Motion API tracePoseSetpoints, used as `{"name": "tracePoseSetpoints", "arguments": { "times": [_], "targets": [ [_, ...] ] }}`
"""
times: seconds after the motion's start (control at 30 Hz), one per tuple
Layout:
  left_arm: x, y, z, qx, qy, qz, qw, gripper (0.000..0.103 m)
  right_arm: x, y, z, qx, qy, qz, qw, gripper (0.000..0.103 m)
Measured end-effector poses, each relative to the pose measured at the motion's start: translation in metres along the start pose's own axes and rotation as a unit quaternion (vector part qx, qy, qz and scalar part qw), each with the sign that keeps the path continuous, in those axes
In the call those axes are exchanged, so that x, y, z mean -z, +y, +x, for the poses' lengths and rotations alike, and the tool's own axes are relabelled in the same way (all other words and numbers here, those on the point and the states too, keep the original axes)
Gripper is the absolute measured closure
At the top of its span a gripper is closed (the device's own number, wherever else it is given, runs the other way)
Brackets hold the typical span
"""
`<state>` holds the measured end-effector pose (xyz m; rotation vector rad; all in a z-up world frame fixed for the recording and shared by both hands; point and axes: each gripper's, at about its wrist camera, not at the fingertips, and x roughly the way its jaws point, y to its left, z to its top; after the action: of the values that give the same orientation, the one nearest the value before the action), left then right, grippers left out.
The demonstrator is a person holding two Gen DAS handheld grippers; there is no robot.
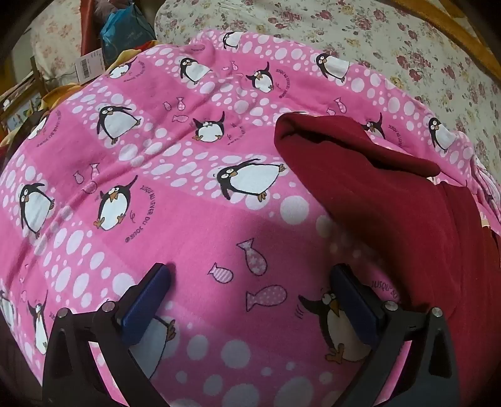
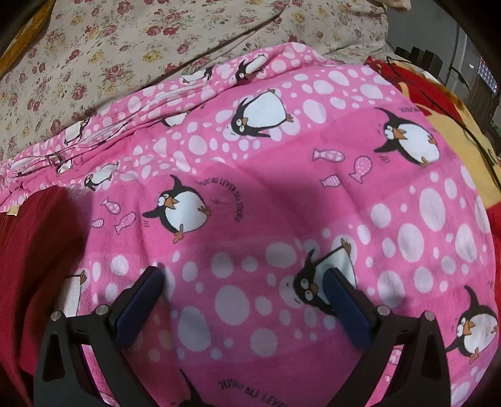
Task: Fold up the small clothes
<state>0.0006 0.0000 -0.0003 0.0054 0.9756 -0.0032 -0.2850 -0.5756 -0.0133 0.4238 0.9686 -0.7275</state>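
**Both grippers spread over pink blanket, red garment off to the side**

Left wrist view: the left gripper (image 1: 252,292) is seen at the bottom of the frame, jaws spread wide, nothing held between them. Blue pads (image 1: 147,302) are seen on black fingers. Only the pink blanket (image 1: 175,150), printed with penguins, fish and white dots, is seen in the gap. The red garment (image 1: 391,200) is laid on the blanket at right of frame, running from centre right down to the lower right corner. One end of it, a rounded tube-like part, possibly a sleeve, is pointed toward upper centre. The garment's lower edge is located just beside the right-hand finger; contact cannot be told. A floral sheet (image 1: 360,28) is seen along the top and upper right. A blue bag (image 1: 125,28) and a barcode tag (image 1: 89,64) are seen at upper left.

Right wrist view: the right gripper (image 2: 242,292) is seen at the bottom, jaws likewise spread wide and empty, with the blanket (image 2: 266,194) below. The garment (image 2: 34,250) is seen at the left edge, from mid-left down to lower left, apart from the fingers. A small gold-coloured tag (image 2: 13,211) is seen at its upper left edge. The floral sheet (image 2: 125,40) is seen across the top. A red and yellow cloth (image 2: 451,125) is seen at the right edge, beside the blanket. A dark shadow is cast across the blanket at centre.
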Motion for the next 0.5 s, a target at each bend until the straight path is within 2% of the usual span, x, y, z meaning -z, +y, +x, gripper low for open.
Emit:
{"name": "tracePoseSetpoints", "arguments": {
  "times": [0.13, 0.33, 0.4, 0.47, 0.5],
  "targets": [
    [-0.001, 0.0, 0.001, -0.008, -0.007, 0.006, 0.9999, 0.016, 0.0, 0.0, 0.0, 0.0, 0.0, 0.0, 1.0, 0.0],
    [0.008, 0.0, -0.007, 0.001, -0.007, 0.016, 0.9998, 0.017, 0.0, 0.0, 0.0, 0.0, 0.0, 0.0, 1.0, 0.0],
    [0.008, -0.001, -0.011, -0.002, -0.007, 0.018, 0.9998, 0.021, 0.0, 0.0, 0.0, 0.0, 0.0, 0.0, 1.0, 0.0],
    [0.014, -0.003, -0.022, -0.009, -0.023, 0.022, 0.9995, 0.033, 0.0, 0.0, 0.0, 0.0, 0.0, 0.0, 1.0, 0.0],
    [0.016, -0.005, -0.026, -0.01, -0.029, 0.026, 0.9992, 0.034, 0.0, 0.0, 0.0, 0.0, 0.0, 0.0, 1.0, 0.0]
  ]
}}
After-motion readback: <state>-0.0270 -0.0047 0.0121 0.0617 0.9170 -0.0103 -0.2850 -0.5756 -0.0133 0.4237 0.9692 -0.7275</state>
